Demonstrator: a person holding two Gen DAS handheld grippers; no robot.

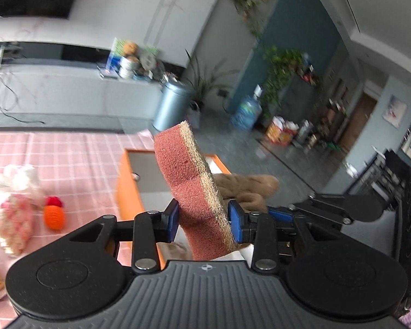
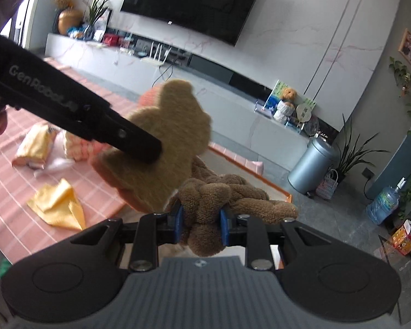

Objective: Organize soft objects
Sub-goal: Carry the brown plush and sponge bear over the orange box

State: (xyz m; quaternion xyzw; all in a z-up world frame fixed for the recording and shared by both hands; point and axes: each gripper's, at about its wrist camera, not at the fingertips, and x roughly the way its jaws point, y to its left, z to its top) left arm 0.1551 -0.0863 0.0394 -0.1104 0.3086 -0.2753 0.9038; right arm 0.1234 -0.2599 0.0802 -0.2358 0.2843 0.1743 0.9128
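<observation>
My left gripper [image 1: 202,220] is shut on a pink sponge [image 1: 189,192] with a tan scrub face, held upright above an orange box [image 1: 128,186]. In the right wrist view the sponge [image 2: 172,137] shows its tan face, clamped by the left gripper's black finger [image 2: 139,142]. My right gripper [image 2: 201,226] is shut on a brown knotted plush toy [image 2: 211,203], held beside the sponge over the box. The plush also shows in the left wrist view [image 1: 249,189], just right of the sponge.
On the pink checked cloth [image 1: 68,159] lie an orange knitted toy [image 1: 54,215], a white and pink bundle [image 1: 13,205], a yellow cloth [image 2: 60,205] and a yellow packet [image 2: 37,145]. A grey bin [image 2: 312,164] and water bottle [image 2: 383,203] stand on the floor.
</observation>
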